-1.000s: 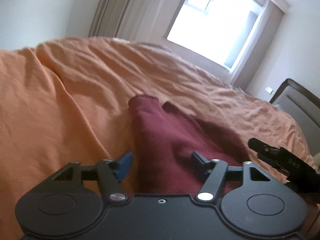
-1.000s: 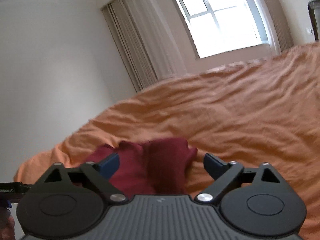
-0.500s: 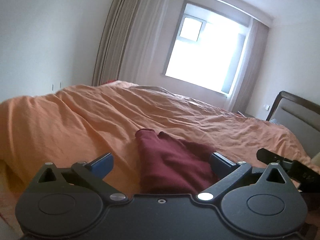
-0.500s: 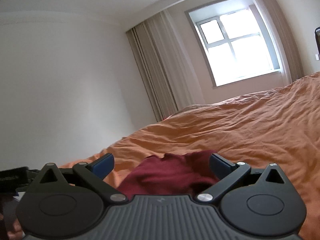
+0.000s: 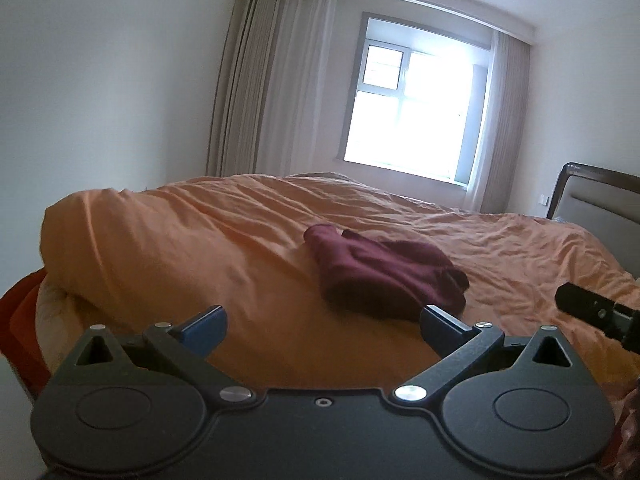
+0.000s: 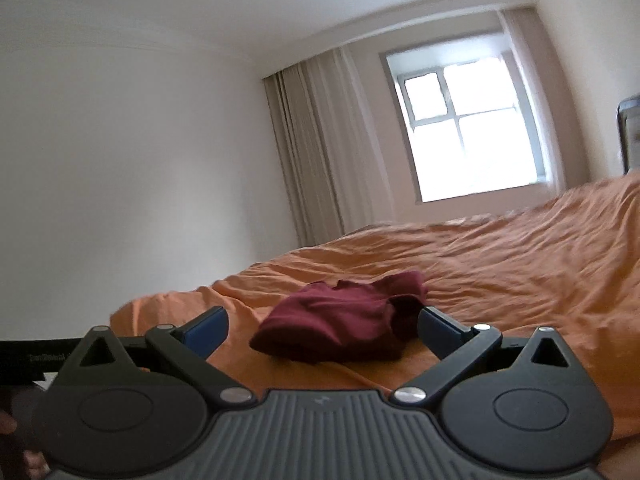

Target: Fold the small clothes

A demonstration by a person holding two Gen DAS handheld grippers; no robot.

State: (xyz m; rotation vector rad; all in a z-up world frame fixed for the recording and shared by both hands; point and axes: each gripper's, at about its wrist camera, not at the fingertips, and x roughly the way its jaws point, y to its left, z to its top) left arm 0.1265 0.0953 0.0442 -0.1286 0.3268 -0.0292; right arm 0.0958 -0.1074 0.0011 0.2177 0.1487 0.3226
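Observation:
A small dark red garment (image 5: 380,268) lies folded in a bundle on the orange bedspread (image 5: 200,248). My left gripper (image 5: 322,326) is open, a short way back from the garment with nothing between its blue-padded fingers. In the right wrist view the same garment (image 6: 340,320) lies just beyond my right gripper (image 6: 322,326), which is also open and holds nothing. The right gripper's black tip (image 5: 592,308) shows at the right edge of the left wrist view. The left gripper's body (image 6: 36,356) shows at the left edge of the right wrist view.
The bed's headboard (image 5: 600,208) stands at the right. A window (image 5: 416,120) with curtains (image 5: 272,88) is on the far wall. The bedspread's rounded corner (image 5: 80,232) drops off at the left, with a red-orange object (image 5: 20,312) below it.
Both grippers have pulled back and risen from the garment, and the views tilted up to show more of the room. The left gripper's fingers have spread wider. The garment stays on the bed.

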